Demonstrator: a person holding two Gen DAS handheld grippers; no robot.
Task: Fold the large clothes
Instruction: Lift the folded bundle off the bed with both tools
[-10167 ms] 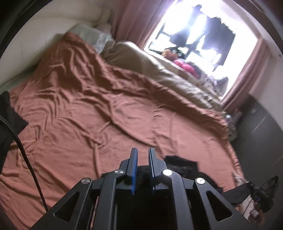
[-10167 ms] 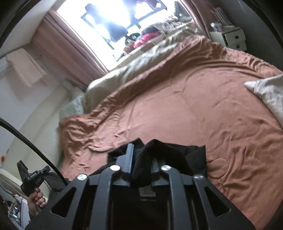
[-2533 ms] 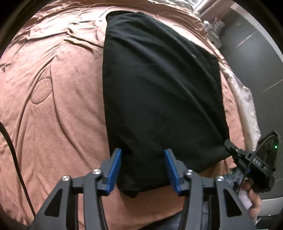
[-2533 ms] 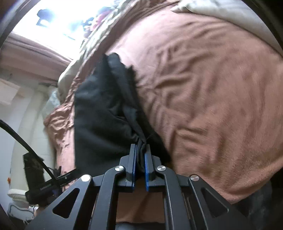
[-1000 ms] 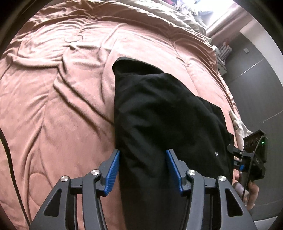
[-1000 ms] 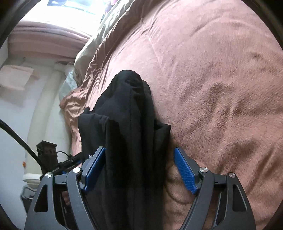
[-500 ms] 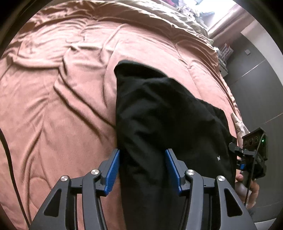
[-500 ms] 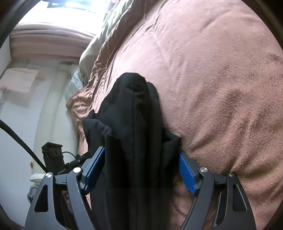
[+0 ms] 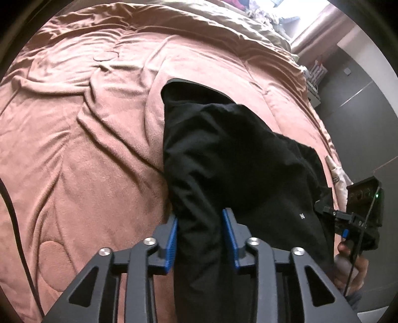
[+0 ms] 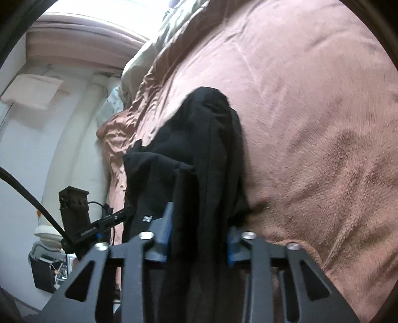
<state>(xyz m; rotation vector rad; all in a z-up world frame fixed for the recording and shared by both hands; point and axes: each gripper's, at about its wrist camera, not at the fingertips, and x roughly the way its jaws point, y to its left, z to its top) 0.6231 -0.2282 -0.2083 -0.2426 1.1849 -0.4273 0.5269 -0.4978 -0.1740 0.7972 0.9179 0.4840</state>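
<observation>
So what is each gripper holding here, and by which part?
Both have just closed on the black garment: left gripper on its near edge, right gripper on the bunched near end.

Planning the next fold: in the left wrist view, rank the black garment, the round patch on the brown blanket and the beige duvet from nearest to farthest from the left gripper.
1. Black garment, between the left gripper pads.
2. Round patch, upper left on the brown blanket.
3. Beige duvet, along the far top edge.

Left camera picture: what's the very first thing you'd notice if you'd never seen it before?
The big black garment, lying in a long heap down the middle of a rumpled pinkish-brown bedspread. Right in front, the left gripper has blue pads on either side of the garment's near end, its jaws just closing in. At the right edge, the right gripper is at the garment's other corner.
</observation>
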